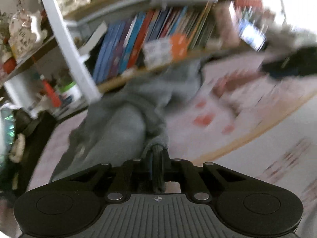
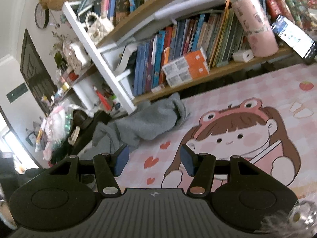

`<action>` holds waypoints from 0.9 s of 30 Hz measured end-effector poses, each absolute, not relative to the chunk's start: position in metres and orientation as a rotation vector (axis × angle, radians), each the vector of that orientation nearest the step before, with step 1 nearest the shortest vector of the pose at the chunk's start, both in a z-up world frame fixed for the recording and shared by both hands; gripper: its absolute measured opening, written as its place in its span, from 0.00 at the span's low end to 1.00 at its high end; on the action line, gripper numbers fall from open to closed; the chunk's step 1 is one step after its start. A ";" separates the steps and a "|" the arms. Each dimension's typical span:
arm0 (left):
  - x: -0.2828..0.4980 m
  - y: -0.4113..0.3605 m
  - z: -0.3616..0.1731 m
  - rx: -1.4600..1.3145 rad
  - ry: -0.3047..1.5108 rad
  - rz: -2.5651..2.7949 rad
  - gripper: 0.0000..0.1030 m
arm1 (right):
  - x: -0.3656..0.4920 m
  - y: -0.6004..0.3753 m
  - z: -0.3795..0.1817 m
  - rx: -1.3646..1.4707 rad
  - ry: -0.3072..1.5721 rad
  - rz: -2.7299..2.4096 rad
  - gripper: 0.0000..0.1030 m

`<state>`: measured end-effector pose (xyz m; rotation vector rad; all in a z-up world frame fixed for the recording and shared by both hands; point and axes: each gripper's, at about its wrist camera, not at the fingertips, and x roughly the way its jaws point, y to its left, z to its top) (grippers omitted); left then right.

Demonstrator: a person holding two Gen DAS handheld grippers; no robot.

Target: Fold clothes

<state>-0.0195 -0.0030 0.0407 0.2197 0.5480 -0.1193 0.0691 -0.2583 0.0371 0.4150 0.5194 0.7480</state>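
Left gripper pinches the grey garment; right gripper waits spread.

The left gripper (image 1: 158,150), fingers pressed together on a fold of the grey garment (image 2: 146,123), holds it bunched at the tabletop (image 2: 257,91) edge, left-centre of the right wrist view. The right gripper (image 2: 154,159) hangs spread, holding nothing. Next, likely spreading the cloth flat.

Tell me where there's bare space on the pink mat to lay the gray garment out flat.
The pink mat is bare across the cartoon girl, from the gray garment out to the strawberry print. It's crowded along the bookshelf edge and the mat's left corner, where the garment sits bunched.
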 end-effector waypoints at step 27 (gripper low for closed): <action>0.084 -0.096 0.086 -0.158 0.335 -0.499 0.58 | 0.053 -0.366 0.061 0.657 0.067 0.322 0.56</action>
